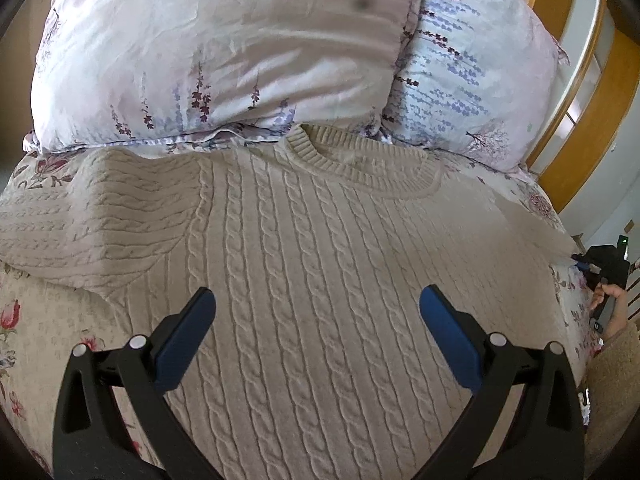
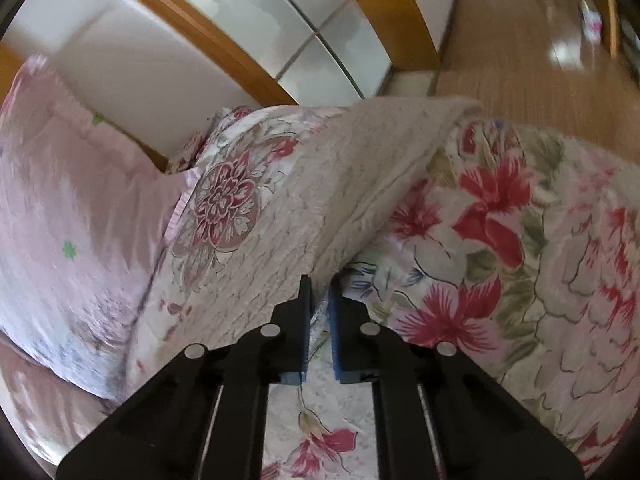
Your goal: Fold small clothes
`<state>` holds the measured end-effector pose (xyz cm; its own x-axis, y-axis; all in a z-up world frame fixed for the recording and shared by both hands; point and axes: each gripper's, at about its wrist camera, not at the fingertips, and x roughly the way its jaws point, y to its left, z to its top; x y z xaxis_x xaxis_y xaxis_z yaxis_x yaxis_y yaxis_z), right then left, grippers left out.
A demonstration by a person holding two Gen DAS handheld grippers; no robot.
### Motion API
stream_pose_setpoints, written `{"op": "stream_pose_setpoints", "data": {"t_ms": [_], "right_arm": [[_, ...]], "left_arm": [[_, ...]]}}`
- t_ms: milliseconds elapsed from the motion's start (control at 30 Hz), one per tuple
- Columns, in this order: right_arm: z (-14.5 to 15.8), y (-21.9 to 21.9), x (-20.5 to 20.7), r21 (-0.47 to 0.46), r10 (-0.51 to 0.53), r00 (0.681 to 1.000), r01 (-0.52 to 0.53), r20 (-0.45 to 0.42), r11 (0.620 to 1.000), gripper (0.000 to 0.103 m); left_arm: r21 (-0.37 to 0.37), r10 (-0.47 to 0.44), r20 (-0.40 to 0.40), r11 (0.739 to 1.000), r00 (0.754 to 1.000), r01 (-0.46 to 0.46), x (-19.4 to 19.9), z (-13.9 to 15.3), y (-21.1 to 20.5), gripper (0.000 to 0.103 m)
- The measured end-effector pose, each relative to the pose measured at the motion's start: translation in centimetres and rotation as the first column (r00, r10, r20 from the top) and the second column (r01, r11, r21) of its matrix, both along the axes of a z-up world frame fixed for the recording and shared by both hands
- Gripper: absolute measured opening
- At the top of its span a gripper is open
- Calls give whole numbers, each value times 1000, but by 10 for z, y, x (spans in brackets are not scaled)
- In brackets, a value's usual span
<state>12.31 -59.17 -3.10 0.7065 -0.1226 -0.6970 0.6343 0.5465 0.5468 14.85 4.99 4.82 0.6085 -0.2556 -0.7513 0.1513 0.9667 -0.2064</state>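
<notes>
Lying flat on a flower-printed bedspread (image 1: 32, 344), a cream cable-knit sweater (image 1: 304, 248) fills most of the left wrist view. Its ribbed round collar (image 1: 360, 160) points toward two pillows (image 1: 224, 52) stacked at the head of the bed, and one sleeve (image 1: 80, 224) stretches out to the left side of that view. The left gripper (image 1: 318, 304) hovers above the sweater's chest with its blue-padded jaws spread wide and nothing between them. At the right edge of that view, a person's hand (image 1: 608, 304) grips a black device, with a fuzzy tan sleeve below it.

In the right wrist view, which is somewhat blurred, the right gripper (image 2: 320, 284) has its jaws drawn together, clenched on the near end of a long cream strip of the sweater (image 2: 384, 168), probably the other sleeve. That strip runs away from the fingertips across the bedspread (image 2: 520, 240) toward the far edge of the bed. A pink pillow (image 2: 68, 208) lies to the left, against a wooden headboard (image 2: 208, 36). Wooden flooring (image 2: 520, 60) shows beyond the bed at the upper right.
</notes>
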Motion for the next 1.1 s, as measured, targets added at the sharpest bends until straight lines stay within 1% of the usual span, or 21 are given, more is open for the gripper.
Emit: {"op": "stream_pose_setpoints", "data": {"t_ms": [67,100,167,233,267,300,367,400,433,500,533,600,667,733,767,833,900,933,967,1067,1100], "right_arm": [[16,10,1,-65,27,999,-24,33,998,8],[25,16,2,-95,47,997,-42,53,995,8],[48,37,6,-165,125,987,-107,101,981,8],[67,64,10,-214,215,967,-182,140,960,8],[76,82,13,-239,273,949,-231,159,943,8],[80,94,14,-249,309,936,-263,170,932,8],[87,136,20,-269,431,881,-375,193,887,8],[87,151,21,-273,471,860,-413,197,869,8],[85,175,24,-273,530,825,-473,197,837,8],[72,215,30,-259,619,765,-570,180,780,8],[60,240,34,-245,671,726,-630,152,737,8],[34,280,43,-219,741,667,-714,76,665,8],[11,303,49,-200,769,640,-753,-3,626,8],[-1,311,53,-168,774,632,-767,-30,620,8],[-1,312,56,-157,772,634,-766,-32,623,9],[2,311,53,-145,762,647,-756,-19,638,12],[8,303,53,-113,748,664,-742,18,661,20],[11,299,54,-98,733,680,-727,32,679,28],[13,294,55,-82,711,702,-707,46,703,33],[11,276,58,-21,639,767,-639,58,769,33],[10,271,59,-9,614,787,-614,56,789,33]], "left_arm": [[-5,1,-6,1000,1000,-1,5,-2,2,101],[-20,-4,-10,1000,1000,4,7,-3,3,101],[-64,-20,-19,998,1000,19,9,-5,6,101],[-113,-37,-32,993,999,33,13,-8,9,101],[-140,-45,-40,989,998,38,15,-10,9,101],[-163,-50,-47,986,998,42,16,-12,10,101],[-184,-50,-55,982,997,39,18,-13,10,101],[-193,-44,-54,981,998,33,19,-14,11,101],[-197,-37,-49,980,998,27,19,-14,11,101],[-199,-23,-40,980,999,15,19,-13,10,101],[-200,-22,-39,980,999,14,20,-13,10,101],[-209,-25,-40,978,999,16,20,-14,9,101],[-214,-28,-42,977,999,18,21,-14,9,101],[-222,-33,-41,975,999,23,20,-14,10,101],[-228,-35,-40,973,999,25,20,-14,12,101],[-248,-39,-40,968,998,28,20,-14,16,101],[-272,-41,-48,962,998,26,22,-14,20,101],[-288,-40,-55,958,998,23,24,-15,22,101],[-309,-38,-64,951,997,16,25,-15,25,101],[-374,-32,-95,927,995,-6,28,-19,32,101],[-383,-31,-100,924,994,-9,29,-20,33,101]]}}
